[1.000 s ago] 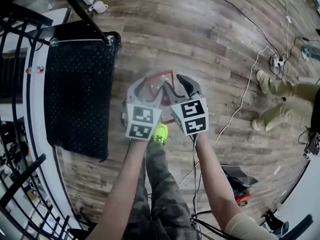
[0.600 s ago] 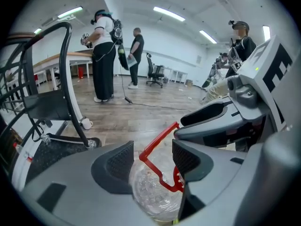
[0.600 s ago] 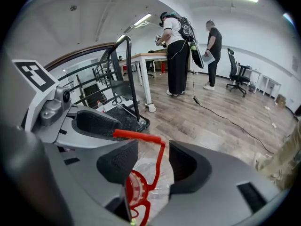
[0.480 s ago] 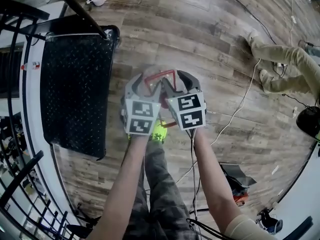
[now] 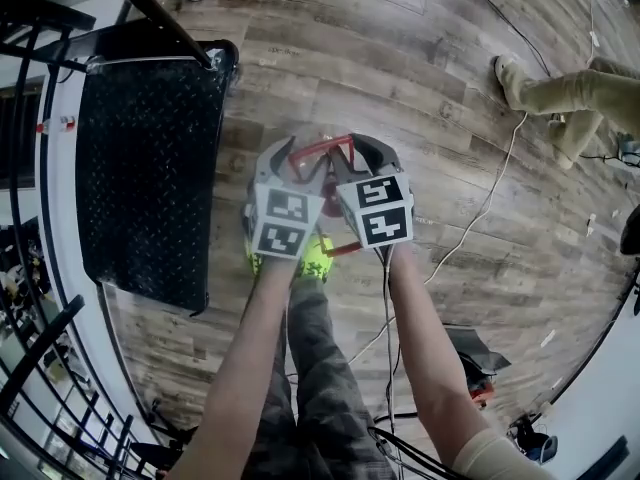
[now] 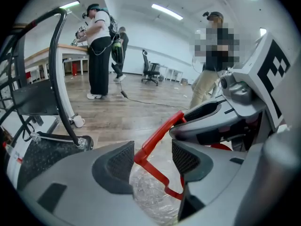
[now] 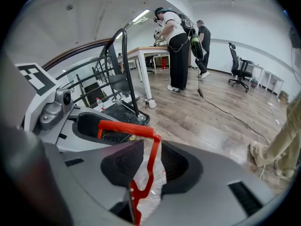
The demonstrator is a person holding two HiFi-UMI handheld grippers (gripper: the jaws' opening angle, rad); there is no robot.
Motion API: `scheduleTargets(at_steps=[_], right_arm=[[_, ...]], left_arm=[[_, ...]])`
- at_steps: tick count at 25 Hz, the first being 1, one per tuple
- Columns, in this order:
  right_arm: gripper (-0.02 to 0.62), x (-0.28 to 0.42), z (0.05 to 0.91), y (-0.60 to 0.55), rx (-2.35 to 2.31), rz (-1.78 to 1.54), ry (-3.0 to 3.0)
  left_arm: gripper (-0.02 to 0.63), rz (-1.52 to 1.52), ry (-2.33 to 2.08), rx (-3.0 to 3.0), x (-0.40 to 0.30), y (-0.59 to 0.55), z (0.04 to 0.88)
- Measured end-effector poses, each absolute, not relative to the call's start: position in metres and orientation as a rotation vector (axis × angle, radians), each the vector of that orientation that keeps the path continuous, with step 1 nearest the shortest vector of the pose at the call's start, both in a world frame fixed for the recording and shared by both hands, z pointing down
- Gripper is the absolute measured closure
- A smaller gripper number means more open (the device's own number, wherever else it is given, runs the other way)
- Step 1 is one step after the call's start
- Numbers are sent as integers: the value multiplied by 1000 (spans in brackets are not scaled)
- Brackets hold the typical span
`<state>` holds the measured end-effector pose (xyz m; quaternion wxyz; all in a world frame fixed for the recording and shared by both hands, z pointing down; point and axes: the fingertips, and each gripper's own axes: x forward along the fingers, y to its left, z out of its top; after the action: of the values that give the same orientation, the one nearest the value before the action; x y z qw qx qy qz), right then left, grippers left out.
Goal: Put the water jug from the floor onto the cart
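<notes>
1. Both my claws have come down over the water jug [image 6: 151,197], which stands on the floor [image 5: 420,78] just beside the cart [image 5: 150,168]
2. My left claw [image 6: 153,160] is released, with the red handle [image 5: 326,148] between its pads
3. My right claw [image 7: 148,163] is closing round that handle but is not yet clamped, so the lift onto the cart should come next

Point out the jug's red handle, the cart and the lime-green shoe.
red handle [image 7: 124,127]: right gripper view, on its top bar.
cart [image 5: 140,148]: head view, on its black deck.
lime-green shoe [image 5: 320,263]: head view, on its visible top.
</notes>
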<state>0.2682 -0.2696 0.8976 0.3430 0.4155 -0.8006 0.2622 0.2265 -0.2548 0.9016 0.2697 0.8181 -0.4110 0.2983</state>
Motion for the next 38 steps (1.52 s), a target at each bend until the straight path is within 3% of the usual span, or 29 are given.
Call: scheduleTargets(at_steps=[5,9,12,25,38], right_arm=[[559,261,891,-270,1075,666,-2121],[570,261,884,-264,1101,725,-2153],[574,263,879,-258,1123,756,-2166],[577,277,844,-221,1223,719,-2187],[577,279,741,-231,1325,625,-2243]], left_arm=[[380,800,-1102,2210,229,-256,900],[390,800,-1122,2225,229,-254,893],[506,822,-1140,2266,229,-250,885],[534,875,-1100,2414,243,-211,851],[551,877,-1133,2567,245,-223,744]])
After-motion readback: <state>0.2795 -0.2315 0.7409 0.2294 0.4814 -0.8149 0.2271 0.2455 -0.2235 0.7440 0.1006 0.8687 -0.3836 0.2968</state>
